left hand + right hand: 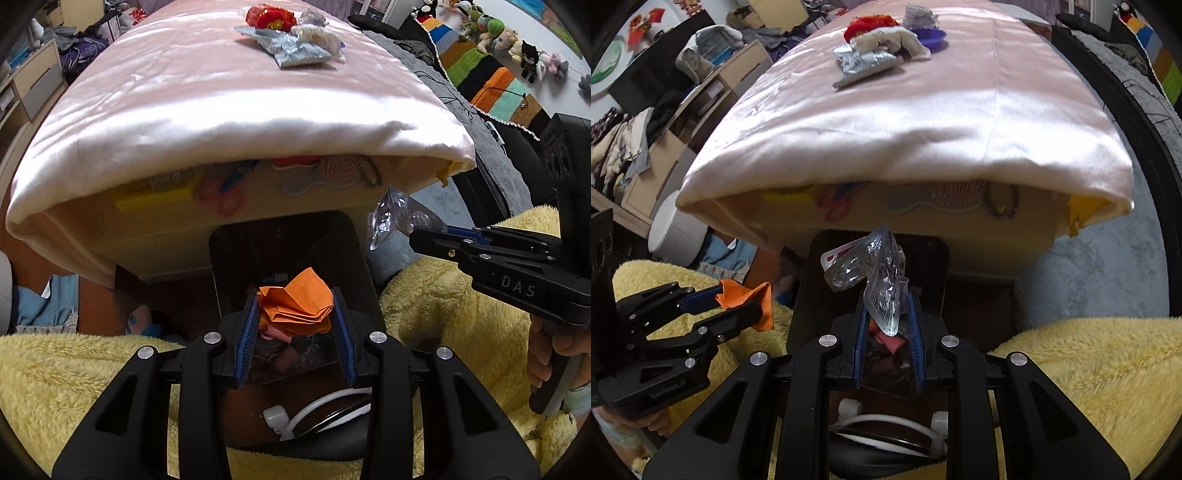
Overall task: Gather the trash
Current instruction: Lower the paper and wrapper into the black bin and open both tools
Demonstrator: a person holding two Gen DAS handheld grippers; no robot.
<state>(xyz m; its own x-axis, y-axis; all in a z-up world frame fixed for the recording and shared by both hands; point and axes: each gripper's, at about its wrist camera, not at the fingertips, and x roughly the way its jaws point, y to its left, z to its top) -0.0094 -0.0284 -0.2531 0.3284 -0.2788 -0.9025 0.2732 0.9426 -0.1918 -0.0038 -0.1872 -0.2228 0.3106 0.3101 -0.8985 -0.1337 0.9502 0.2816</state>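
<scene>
Bin [221,266] mouth sits directly below both grippers: left gripper [295,314] clamped on orange paper [295,306], right gripper [886,314] pinching clear plastic wrapper [882,295].

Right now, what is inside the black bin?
Inside the black bin, pink and dark scraps show between the right gripper fingers; the rest is hidden by both grippers and their loads.
</scene>
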